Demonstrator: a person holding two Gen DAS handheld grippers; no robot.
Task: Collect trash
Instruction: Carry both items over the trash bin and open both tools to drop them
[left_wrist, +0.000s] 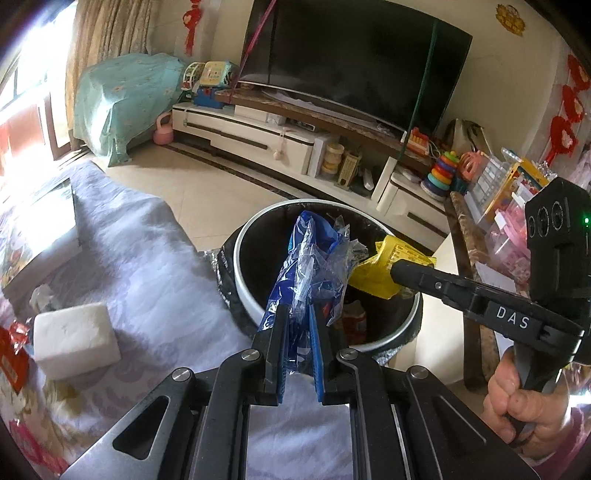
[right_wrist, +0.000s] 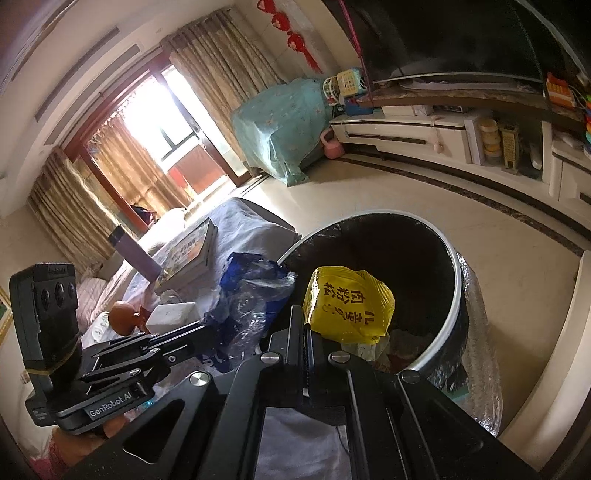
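Note:
My left gripper (left_wrist: 300, 314) is shut on a blue wrapper with crumpled clear plastic (left_wrist: 308, 258) and holds it over the near rim of the round bin (left_wrist: 242, 258), which has a white rim and a black liner. My right gripper (right_wrist: 306, 321) is shut on a yellow packet (right_wrist: 347, 306) with dark printed characters and holds it over the bin (right_wrist: 456, 295). In the left wrist view the right gripper (left_wrist: 397, 271) comes in from the right with the yellow packet (left_wrist: 384, 266). In the right wrist view the left gripper (right_wrist: 207, 330) holds the blue wrapper (right_wrist: 251, 295). Some trash lies inside the bin.
A table with a pale cloth (left_wrist: 147, 258) stands left of the bin and bears a white block (left_wrist: 75, 339), red wrappers (left_wrist: 13, 354), a book (right_wrist: 188, 254) and a purple bottle (right_wrist: 135, 254). A TV cabinet (left_wrist: 258, 133) with toys stands beyond.

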